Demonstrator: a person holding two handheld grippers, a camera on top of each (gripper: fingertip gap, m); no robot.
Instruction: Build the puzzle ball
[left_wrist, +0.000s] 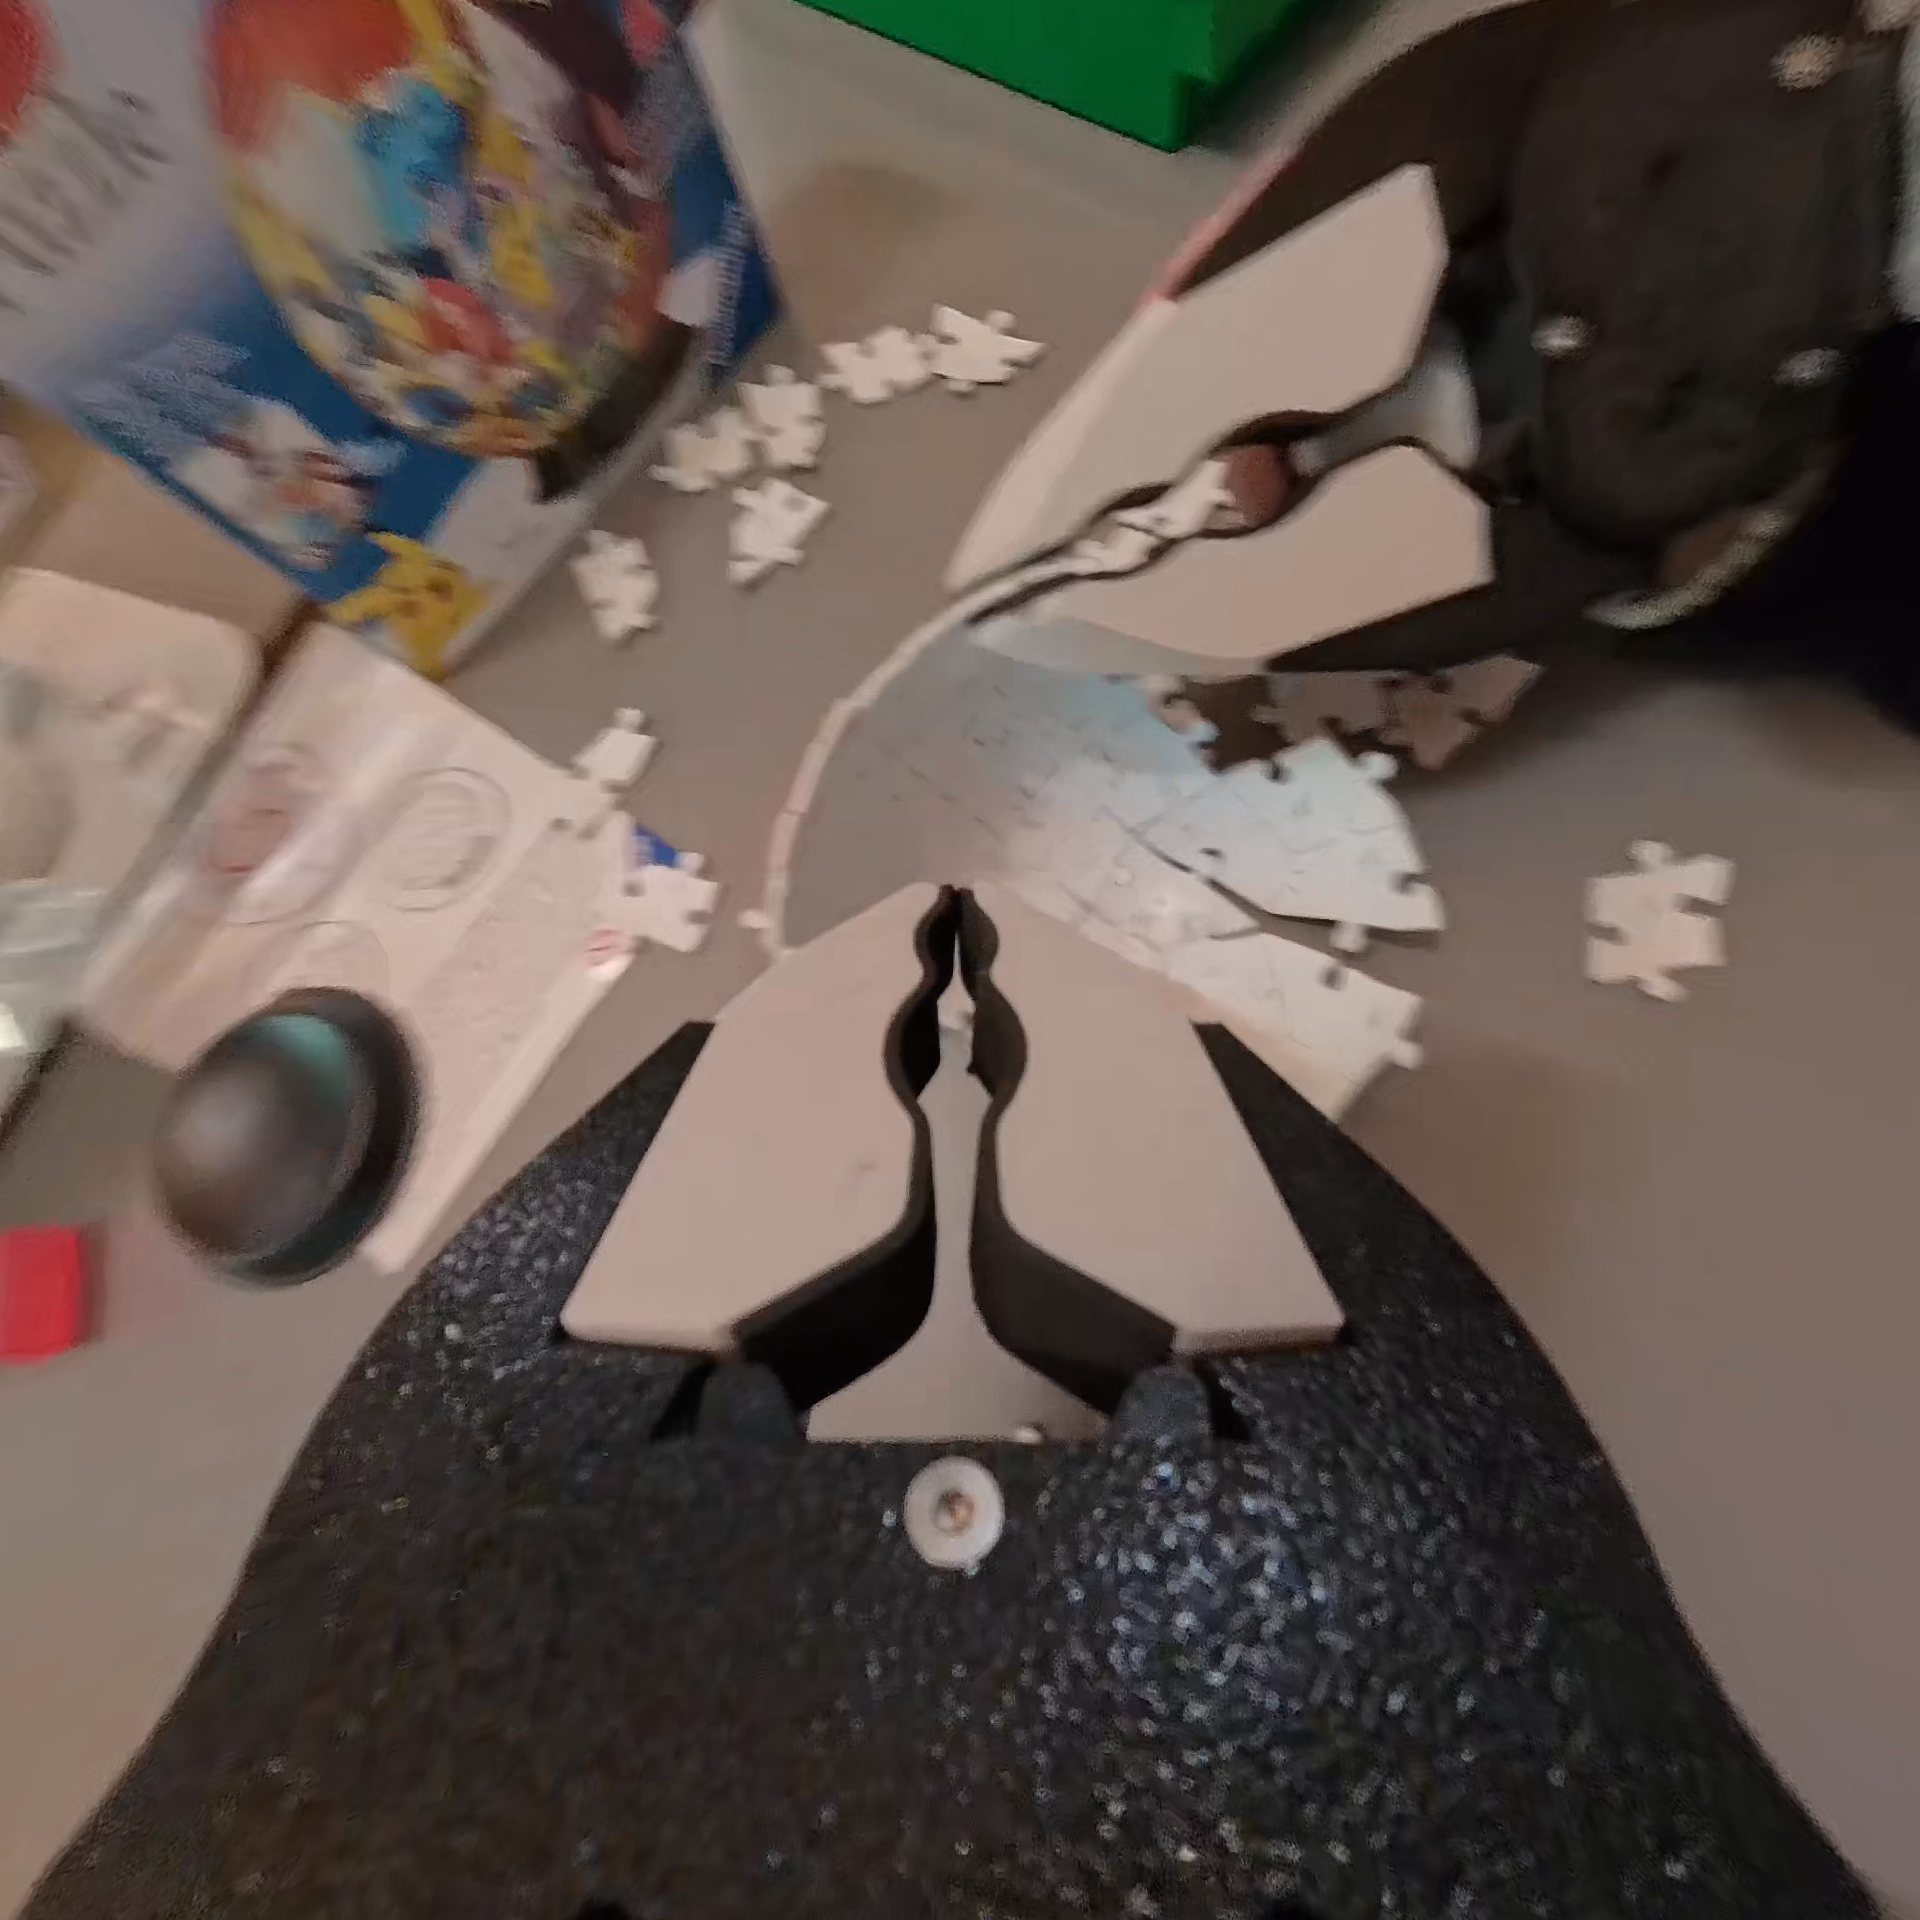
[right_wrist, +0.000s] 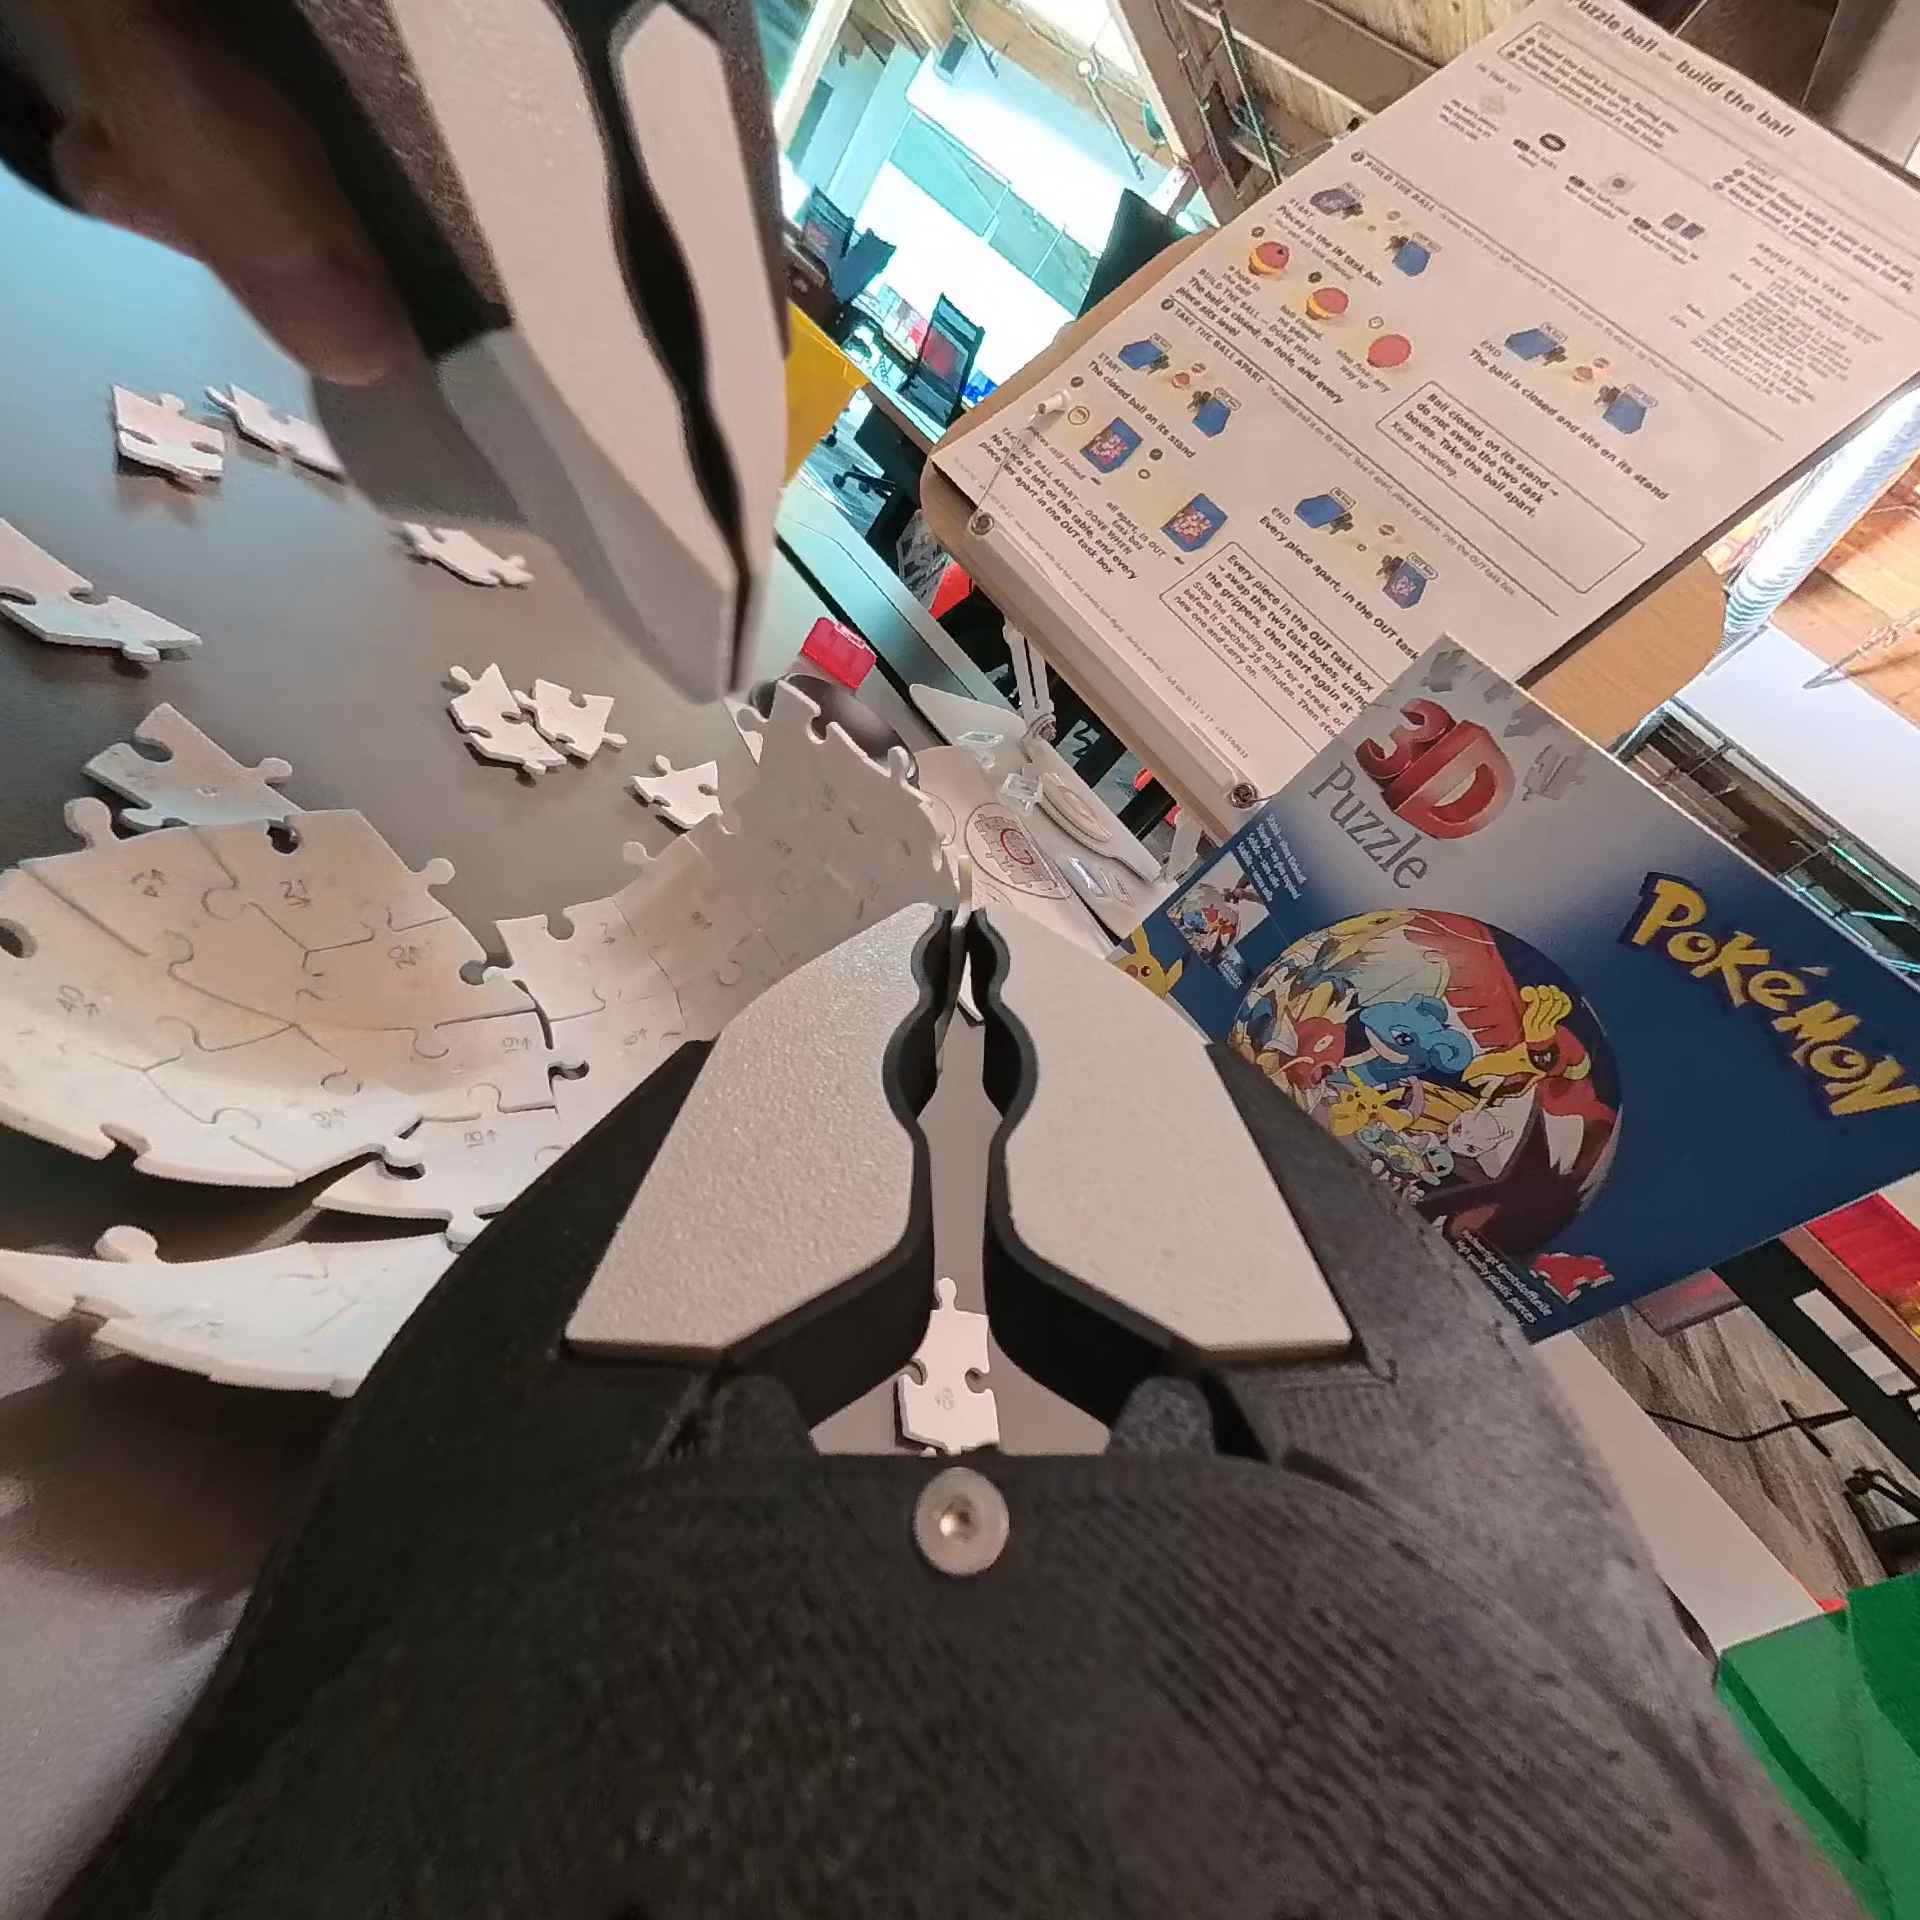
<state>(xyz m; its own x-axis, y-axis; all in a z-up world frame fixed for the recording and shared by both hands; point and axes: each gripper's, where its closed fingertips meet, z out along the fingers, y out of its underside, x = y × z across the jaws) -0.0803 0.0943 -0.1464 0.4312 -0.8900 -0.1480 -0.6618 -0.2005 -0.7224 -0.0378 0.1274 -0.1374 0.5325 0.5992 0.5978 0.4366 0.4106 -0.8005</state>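
While right claw (right_wrist: 961, 914) pinches its rim, puzzle shell (right_wrist: 260, 997) spreads left

Two matching hand-held grippers in black and pale grey
The left gripper (left_wrist: 954, 920) and right gripper (right_wrist: 961, 920) each have a speckled black textured body, two flat pale grey fingers (left_wrist: 790, 1122) with wavy black inner edges, and one round silver screw (left_wrist: 953, 1509) at the centre

Blurred by motion in the left wrist view: puzzle box (left_wrist: 416, 260), leaflet (left_wrist: 353, 894), dark round stand (left_wrist: 286, 1132). Cut off at left edge: red block (left_wrist: 42, 1288). Half-built shell (right_wrist: 260, 997) partly hidden behind right gripper (right_wrist: 961, 920). Cut off at top: left gripper (right_wrist: 732, 665).
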